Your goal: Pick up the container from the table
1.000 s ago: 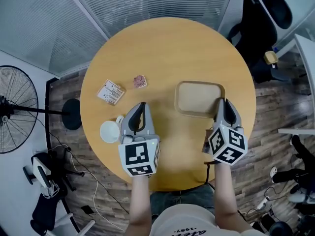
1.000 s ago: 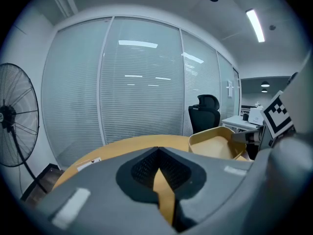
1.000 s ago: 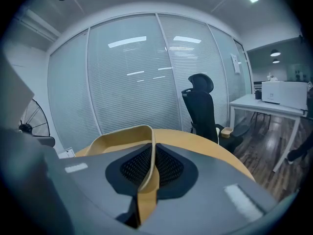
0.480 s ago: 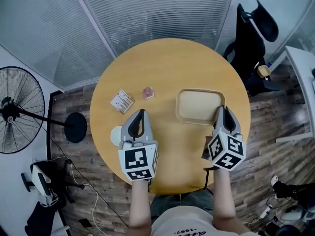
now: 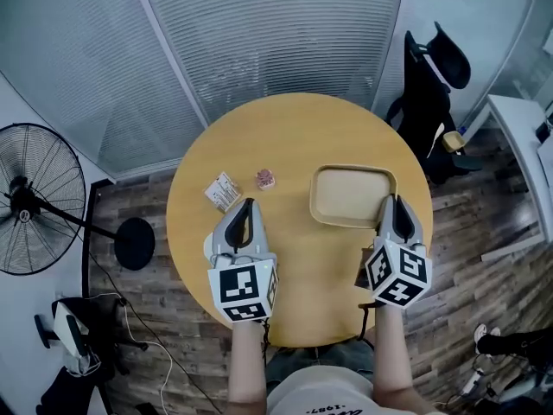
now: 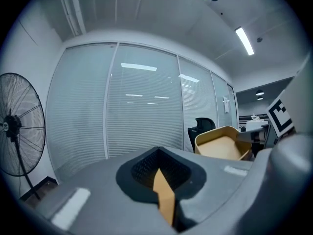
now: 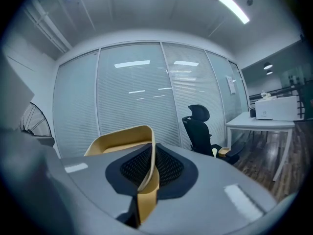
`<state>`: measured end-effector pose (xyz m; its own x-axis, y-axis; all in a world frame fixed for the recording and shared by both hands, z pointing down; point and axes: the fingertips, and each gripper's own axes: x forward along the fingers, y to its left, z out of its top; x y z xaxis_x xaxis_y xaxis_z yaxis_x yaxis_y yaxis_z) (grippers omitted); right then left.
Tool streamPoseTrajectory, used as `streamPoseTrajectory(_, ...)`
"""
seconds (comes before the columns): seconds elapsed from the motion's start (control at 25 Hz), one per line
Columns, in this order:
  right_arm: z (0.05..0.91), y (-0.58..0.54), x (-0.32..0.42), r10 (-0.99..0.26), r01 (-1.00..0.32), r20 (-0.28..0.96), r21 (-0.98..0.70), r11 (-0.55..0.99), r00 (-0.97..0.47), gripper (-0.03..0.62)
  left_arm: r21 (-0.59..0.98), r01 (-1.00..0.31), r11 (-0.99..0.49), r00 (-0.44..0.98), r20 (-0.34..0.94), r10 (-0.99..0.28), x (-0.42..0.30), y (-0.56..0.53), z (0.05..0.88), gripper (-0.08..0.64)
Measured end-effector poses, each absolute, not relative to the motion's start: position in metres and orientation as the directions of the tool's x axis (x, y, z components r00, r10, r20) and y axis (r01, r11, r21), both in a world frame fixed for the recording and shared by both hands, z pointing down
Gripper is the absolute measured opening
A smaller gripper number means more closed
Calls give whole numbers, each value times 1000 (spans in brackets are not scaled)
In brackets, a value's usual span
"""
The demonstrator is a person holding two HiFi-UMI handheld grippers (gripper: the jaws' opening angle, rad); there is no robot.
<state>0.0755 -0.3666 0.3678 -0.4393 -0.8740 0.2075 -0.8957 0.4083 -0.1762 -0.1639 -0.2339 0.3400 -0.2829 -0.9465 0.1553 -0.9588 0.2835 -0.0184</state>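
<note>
Both tongs have risen. Your right tongs [image 5: 393, 204] pinch the near rim of the container [image 5: 347, 195], which reaches forward from them, now clear of the tabletop [image 5: 285, 137]. The pickup looks achieved. Your left tongs [image 5: 249, 206] are pressed together, empty, well to its left.

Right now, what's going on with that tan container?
Left gripper shut, empty. Right gripper shut on container rim; container off the table. Nothing in the way.

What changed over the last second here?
Both grippers rose: the right gripper raised the container above the table, and the left gripper rose alongside. Unchanged: the right gripper shut on the container's rim; the packet lies where it was.
</note>
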Motion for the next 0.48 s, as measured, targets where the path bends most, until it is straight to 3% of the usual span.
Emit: streamPoseTrajectory(0.48, 330, -346, 82, -889, -894, 131, -169, 416, -439, 46, -19, -960, 278, -279, 82, -957, -159, -216, 308, 0)
